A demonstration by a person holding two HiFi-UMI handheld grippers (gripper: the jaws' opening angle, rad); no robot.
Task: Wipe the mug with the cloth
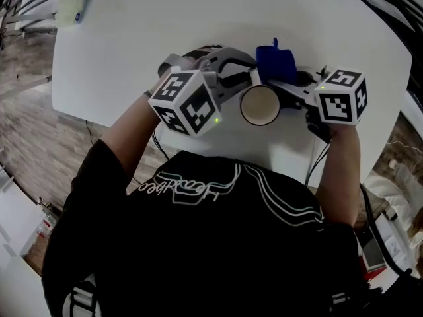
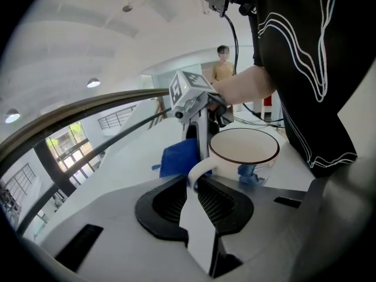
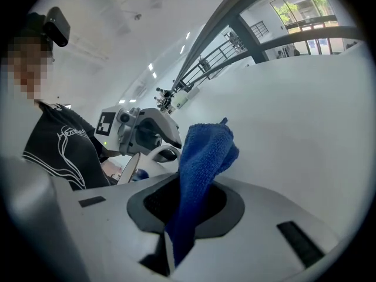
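White mug [image 1: 259,105] sits upright at the near edge of the bench [image 1: 165,25], its handle clamped in the left tool [image 2: 197,187]. The right tool [image 3: 182,207] grips a blue cloth [image 3: 202,157], bunched upward just beside the mug's far side.

You're in a black short-sleeved T-shirt [image 1: 218,249], and a white looping line print [image 1: 264,190] runs across the front of it. The left gripper [image 2: 197,184] has a pale grey shell with black ribbed pads [image 2: 220,201] inside. Its white cube [image 1: 185,102] carries black square markers and a small green light [image 1: 217,119] at one edge. The right gripper [image 3: 182,201] has the same grey shell, and its marker cube [image 1: 342,96] shows a green light too. A thin black cable [image 1: 317,160] trails beside your right forearm. There's a small black camera [image 3: 57,25] on your head.
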